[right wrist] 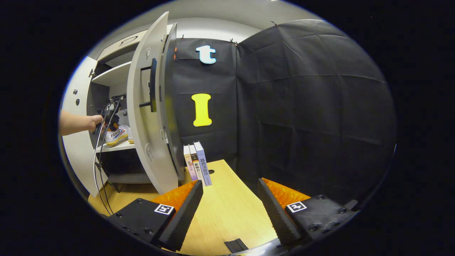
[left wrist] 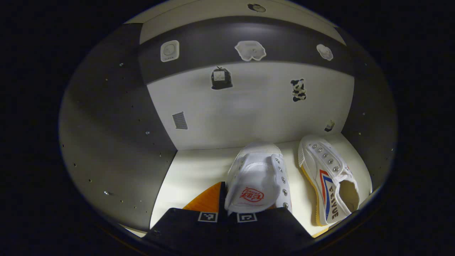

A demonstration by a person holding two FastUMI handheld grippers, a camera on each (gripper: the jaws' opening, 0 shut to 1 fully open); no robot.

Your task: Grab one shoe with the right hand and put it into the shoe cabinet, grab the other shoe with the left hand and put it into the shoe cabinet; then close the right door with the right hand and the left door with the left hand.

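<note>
Left tool (left wrist: 227, 213) clamped on second shoe (left wrist: 258, 181), sitting on cabinet shelf (left wrist: 193, 172) beside first shoe (left wrist: 328, 177). Right tool (right wrist: 229, 209) wide open, empty, over table (right wrist: 227, 199). Risk: I release crooked, heel overhangs, right door (right wrist: 147, 106) jams.

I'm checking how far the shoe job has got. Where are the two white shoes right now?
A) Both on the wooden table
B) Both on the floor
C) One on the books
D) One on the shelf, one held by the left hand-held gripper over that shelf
D: in the left gripper view the striped shoe lies on the cabinet shelf, and the left hand-held gripper grips the other shoe beside it.
</note>
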